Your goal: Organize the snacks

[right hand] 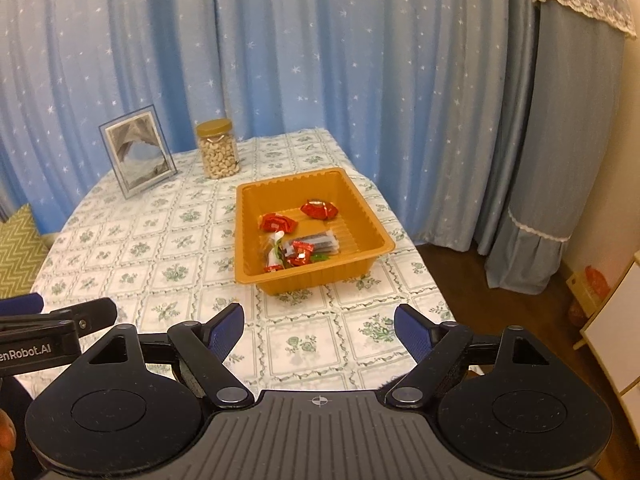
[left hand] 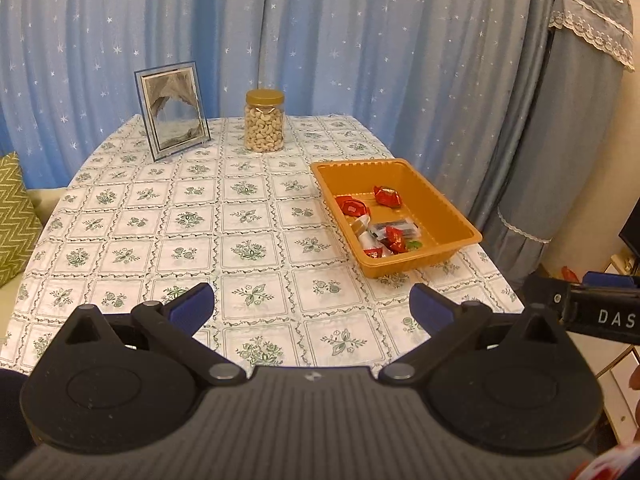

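Two handheld grippers hover at the near edge of a worktop (left hand: 168, 216) draped in a white cloth printed with green floral squares. The left gripper (left hand: 312, 308) fills the bottom of its frame, its blue-padded fingers (left hand: 192, 306) spread wide with nothing between them; the right gripper (right hand: 318, 326) sits likewise at the bottom of its own frame, fingers (right hand: 228, 326) parted and empty. An orange plastic tray (left hand: 424, 262) rests on the cloth at centre right of the left view and at the centre of the right view, well apart from both grippers. Inside it lie the snacks: two red foil-wrapped sweets (right hand: 319, 209) toward the tray's middle, and a cluster of small packets (right hand: 298, 250), red, white and dark, gathered in the nearer part. A clear jar of cashews (left hand: 264, 126) with a gold lid stands upright toward the far edge of the worktop, upper centre of the left view, beside a framed picture (left hand: 172, 110) propped to its left. Blue curtains (left hand: 320, 32) dotted with white stars hang behind. A green zigzag cushion (left hand: 12, 216) shows at the left edge.
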